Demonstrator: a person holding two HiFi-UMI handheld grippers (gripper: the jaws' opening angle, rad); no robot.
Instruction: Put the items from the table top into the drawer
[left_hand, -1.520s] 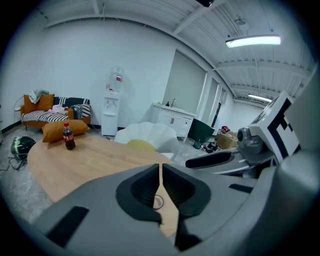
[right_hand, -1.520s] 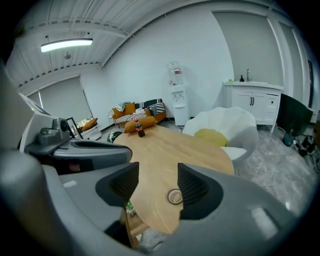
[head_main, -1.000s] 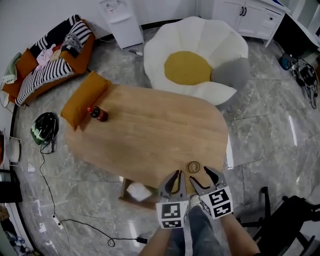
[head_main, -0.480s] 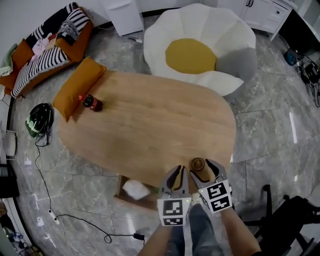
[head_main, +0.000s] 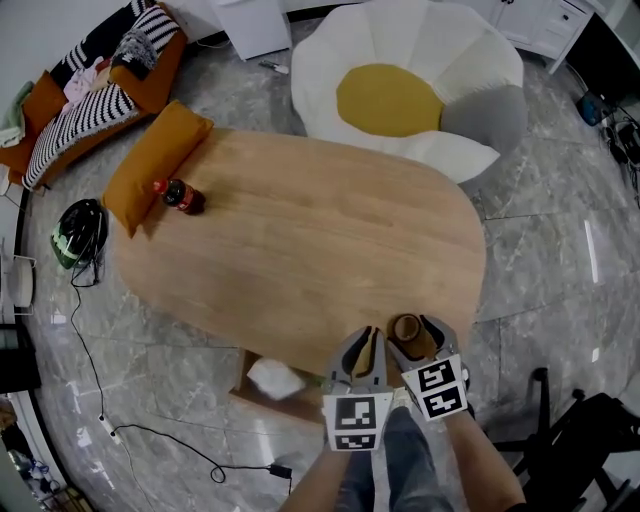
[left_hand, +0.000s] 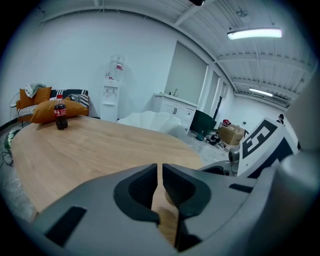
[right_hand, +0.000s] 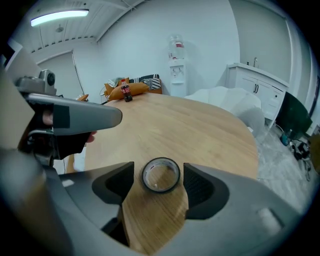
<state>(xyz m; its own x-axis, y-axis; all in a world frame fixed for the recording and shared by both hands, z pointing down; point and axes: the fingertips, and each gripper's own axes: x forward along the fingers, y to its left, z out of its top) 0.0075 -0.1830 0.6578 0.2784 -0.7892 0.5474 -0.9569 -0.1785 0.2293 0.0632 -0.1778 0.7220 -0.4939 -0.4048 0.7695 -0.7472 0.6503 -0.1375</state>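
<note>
Table (head_main: 300, 250): oval, wooden, filling the middle of the head view.
Tape roll (head_main: 405, 330): lying flat near the table's near edge, lower right of centre; in the right gripper view, ring (right_hand: 161, 189) low in the frame, hole facing up.
Right gripper (head_main: 412, 325): jaws wide apart, just been opening; roll between them, pads (right_hand: 199, 186) clear of it on both sides.
Left gripper (head_main: 365, 340): just left of the right one, over the table's near edge; jaws (left_hand: 160, 172) drawn to a thin slit, nothing held.
Cola bottle (head_main: 180, 196): far left end of the table, on its side against an orange cushion (head_main: 155, 165).
Drawer (head_main: 248, 388): pulled out below the table's near edge, lower left of the grippers; white crumpled item (head_main: 275, 380) inside.
</note>
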